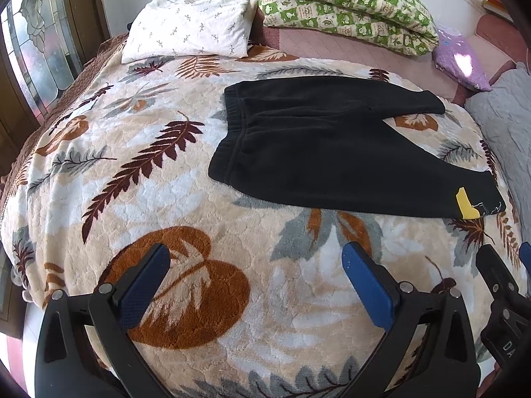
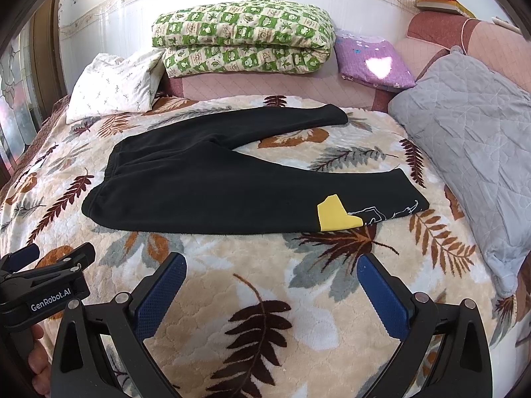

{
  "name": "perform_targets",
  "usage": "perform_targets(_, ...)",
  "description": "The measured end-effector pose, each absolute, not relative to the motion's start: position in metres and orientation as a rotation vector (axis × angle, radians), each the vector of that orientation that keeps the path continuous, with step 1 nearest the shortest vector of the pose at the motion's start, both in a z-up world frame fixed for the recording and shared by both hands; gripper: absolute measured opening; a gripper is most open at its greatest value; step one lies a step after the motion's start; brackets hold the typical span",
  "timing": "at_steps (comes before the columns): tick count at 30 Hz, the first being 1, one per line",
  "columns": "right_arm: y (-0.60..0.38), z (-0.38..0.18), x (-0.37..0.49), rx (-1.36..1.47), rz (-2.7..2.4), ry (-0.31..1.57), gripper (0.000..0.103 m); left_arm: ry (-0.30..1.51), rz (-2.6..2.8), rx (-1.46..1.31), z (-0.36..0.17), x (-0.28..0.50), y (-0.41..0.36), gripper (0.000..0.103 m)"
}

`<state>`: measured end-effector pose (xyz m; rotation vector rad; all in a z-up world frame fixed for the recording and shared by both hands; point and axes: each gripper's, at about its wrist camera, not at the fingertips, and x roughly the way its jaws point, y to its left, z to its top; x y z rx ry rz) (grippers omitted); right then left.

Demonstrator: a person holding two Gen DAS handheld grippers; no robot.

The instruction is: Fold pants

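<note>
Ahead of my left gripper [image 1: 255,267], the black pants [image 1: 332,152] lie flat on the leaf-patterned blanket [image 1: 139,172], legs spread, waistband toward the white pillow [image 1: 189,26]. My fingers [image 1: 146,285] stand wide apart, holding nothing; my right gripper [image 1: 507,298] shows just beside the pants' yellow patch [image 1: 466,204] end. From my right gripper [image 2: 272,285], the pants [image 2: 215,182] lie just beyond my fingers [image 2: 381,288], spread and empty; the green quilt [image 2: 242,36] sits behind the pants, the grey pillow [image 2: 471,132] at their cuffs.
</note>
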<state>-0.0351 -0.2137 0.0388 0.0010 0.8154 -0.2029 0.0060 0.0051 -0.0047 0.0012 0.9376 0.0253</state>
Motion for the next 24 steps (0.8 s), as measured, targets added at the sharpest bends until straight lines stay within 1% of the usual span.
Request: perform_targets(24, -0.2150, 0.0334, -0.0261, 0.008, -0.199, 0.826, 0.103, 0.947, 0.013, -0.003, -0.0033, 0.0109, -0.0001, 0.103)
